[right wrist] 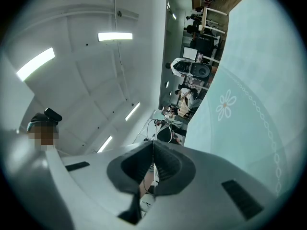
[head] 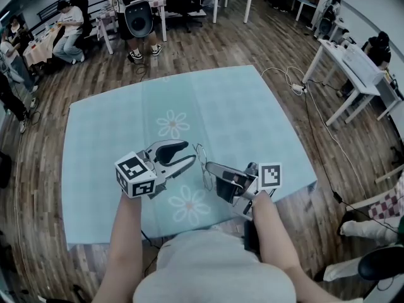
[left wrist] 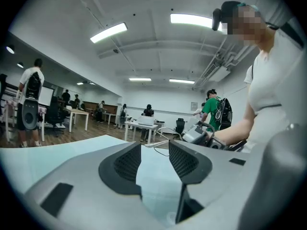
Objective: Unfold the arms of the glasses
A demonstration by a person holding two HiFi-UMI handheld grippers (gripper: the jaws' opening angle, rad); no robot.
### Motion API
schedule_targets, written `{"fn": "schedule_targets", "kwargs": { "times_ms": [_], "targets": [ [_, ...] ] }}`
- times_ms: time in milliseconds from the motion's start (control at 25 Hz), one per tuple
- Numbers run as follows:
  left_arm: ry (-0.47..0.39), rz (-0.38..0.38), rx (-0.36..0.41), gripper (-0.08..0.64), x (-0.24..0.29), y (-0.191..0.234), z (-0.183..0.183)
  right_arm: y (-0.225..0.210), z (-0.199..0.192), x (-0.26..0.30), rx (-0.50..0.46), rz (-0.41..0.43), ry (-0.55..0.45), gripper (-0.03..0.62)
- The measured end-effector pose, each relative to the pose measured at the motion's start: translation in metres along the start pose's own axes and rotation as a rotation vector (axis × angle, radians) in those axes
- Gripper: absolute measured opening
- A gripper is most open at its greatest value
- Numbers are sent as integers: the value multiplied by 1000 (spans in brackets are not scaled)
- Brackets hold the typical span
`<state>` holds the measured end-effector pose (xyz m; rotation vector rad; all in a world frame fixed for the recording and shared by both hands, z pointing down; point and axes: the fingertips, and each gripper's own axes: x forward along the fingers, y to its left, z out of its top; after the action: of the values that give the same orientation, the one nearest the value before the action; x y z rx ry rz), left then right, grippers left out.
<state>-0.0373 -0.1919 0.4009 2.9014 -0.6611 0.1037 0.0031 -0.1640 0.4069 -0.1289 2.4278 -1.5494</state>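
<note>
Much of the head view is filled by a broad table [head: 265, 125] draped in a pale teal cloth [head: 107, 169]. Wooden floor [head: 208, 43] is seen all around it, white desks [head: 353, 68] are set off to the right, and people are scattered along the far side of the room.

Down at the near edge, both tools are held out over the cloth on bare forearms. On the left, the left gripper [head: 189, 153] is released. Its jaws are spread wide, and in its own view the ribbed pads [left wrist: 129, 163] are seen standing apart with nothing but teal cloth between them. On the right, the right gripper [head: 210, 168] is clenched. In its own view the pads are pressed together and a thin strand of wire is pinched in the seam.

That wire belongs to the glasses [head: 204, 163], a fine wire-framed pair gripped at the right gripper's tips. They are carried between the two grippers, just beyond the left one's open jaws. Whether the arms are folded cannot be made out, as the frame is too thin.

One white flower [head: 172, 124] is printed on the cloth beyond the grippers.
</note>
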Motion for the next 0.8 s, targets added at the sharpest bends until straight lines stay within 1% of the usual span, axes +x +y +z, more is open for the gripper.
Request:
{"fn": "schedule_targets", "kwargs": {
  "times_ms": [80,120,280,400,480,560,680,800],
  "targets": [
    [7,-62,-10,178,2,-3,0,2,0,-1,8,21,9,11],
    [10,-78,-13,178,3,-3,0,2,0,-1,13,31,13,11],
    [11,-98,-15,178,5,0,6,5,-1,-1,22,50,31,11],
    [16,-147,-30,176,5,-6,6,6,-3,-2,35,66,37,11],
    [-3,-200,-60,175,2,-13,8,8,-5,-2,37,82,39,11],
    [-35,-232,-87,173,-2,-15,13,8,-5,-4,41,90,26,11],
    [-55,-224,-105,173,-5,-13,16,4,-1,-8,53,79,0,11],
    [-44,-210,-97,172,-7,-13,12,1,0,-9,47,62,-10,11]
  ]
}}
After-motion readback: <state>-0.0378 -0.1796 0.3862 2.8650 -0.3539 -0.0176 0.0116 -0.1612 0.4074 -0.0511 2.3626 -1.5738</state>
